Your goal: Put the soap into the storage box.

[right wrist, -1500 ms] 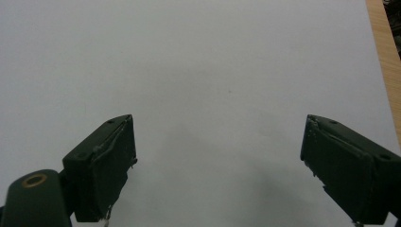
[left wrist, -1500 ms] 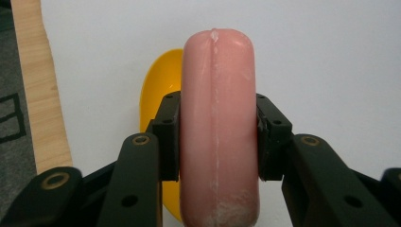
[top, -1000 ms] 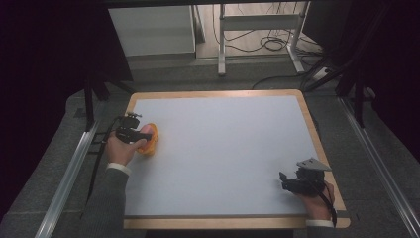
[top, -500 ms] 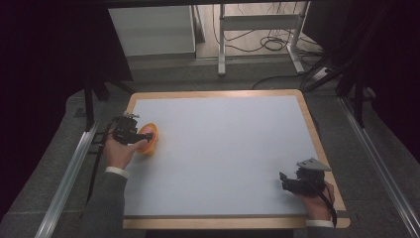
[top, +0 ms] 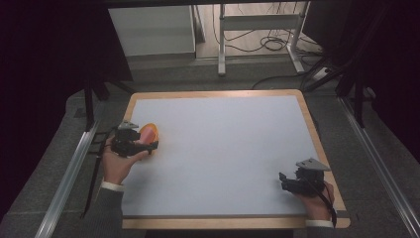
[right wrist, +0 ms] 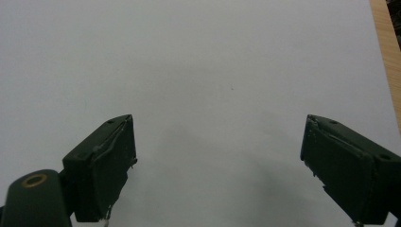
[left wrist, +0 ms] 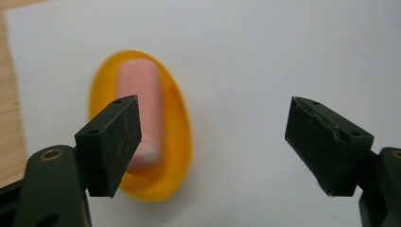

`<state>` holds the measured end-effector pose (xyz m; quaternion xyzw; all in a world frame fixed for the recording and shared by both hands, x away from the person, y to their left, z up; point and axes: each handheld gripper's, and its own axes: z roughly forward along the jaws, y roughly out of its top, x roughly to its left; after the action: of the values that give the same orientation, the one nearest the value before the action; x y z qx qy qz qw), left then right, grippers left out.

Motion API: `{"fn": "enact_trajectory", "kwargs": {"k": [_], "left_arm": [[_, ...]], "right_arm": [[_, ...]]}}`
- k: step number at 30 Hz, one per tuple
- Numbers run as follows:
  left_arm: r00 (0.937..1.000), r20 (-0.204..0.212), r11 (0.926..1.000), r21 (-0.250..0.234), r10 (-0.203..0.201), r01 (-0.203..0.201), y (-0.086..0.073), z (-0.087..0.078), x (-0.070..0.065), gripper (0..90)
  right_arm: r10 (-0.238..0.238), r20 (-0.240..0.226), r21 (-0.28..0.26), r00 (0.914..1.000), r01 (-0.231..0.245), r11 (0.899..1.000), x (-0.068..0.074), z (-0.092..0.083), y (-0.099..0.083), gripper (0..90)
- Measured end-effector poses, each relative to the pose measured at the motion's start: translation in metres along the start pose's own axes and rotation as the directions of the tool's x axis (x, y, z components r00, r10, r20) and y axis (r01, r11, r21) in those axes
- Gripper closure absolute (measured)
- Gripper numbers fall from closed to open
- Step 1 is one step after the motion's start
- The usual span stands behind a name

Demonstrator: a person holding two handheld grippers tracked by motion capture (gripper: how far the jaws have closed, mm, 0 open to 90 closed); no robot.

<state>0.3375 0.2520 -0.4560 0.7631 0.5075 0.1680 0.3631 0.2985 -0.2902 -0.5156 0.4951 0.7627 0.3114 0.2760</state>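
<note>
Drawn back from the orange dish (left wrist: 177, 142), the left gripper (left wrist: 215, 137) has just spread its jaws wide, holding nothing. Dish and pink block (left wrist: 142, 101) lie on the white table (top: 223, 148) just ahead, partly behind its left jaw. Right gripper (right wrist: 217, 165) rests open, empty.

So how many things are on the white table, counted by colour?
Orange: 1, the oval dish
Pink: 1, the roll lying in the dish
Black: 2, the left gripper and the right gripper, both open and holding nothing
Total: 4
</note>
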Motion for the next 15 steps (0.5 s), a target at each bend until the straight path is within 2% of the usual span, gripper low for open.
{"fn": "enact_trajectory", "kwargs": {"k": [4,6,8,12,13,15], "left_arm": [[0.9981,0.061,0.9999,-0.013,0.003,-0.002,-0.011,-0.001,-0.011,20.1],[0.9964,0.084,0.9999,-0.004,0.01,-0.01,-0.017,0.001,-0.016,20.1],[0.9956,0.093,0.9999,0.005,0.013,-0.013,-0.023,0.003,-0.02,19.9],[0.9953,0.097,1.0,-0.006,0.0,0.0,-0.036,0.005,-0.025,19.6],[0.9957,0.093,0.9999,-0.012,0.005,-0.004,-0.039,0.006,-0.027,20.1],[0.9951,0.098,0.9999,0.007,0.014,-0.015,-0.045,0.008,-0.03,20.8]], "right_arm": [[0.0,0.001,-0.001,1.0,0.0,1.0,0.0,0.0,0.0,10.8],[0.0,0.001,-0.002,1.0,0.0,1.0,0.0,-0.001,0.0,10.8],[-0.002,0.003,-0.003,1.0,0.002,1.0,0.0,-0.001,0.0,10.8],[0.0,0.002,-0.004,1.0,0.0,1.0,0.0,-0.001,0.0,10.8],[0.001,0.002,-0.004,1.0,-0.001,1.0,0.0,-0.001,0.0,10.8],[0.0,0.002,-0.002,1.0,0.0,1.0,0.0,-0.001,0.0,10.8]]}}
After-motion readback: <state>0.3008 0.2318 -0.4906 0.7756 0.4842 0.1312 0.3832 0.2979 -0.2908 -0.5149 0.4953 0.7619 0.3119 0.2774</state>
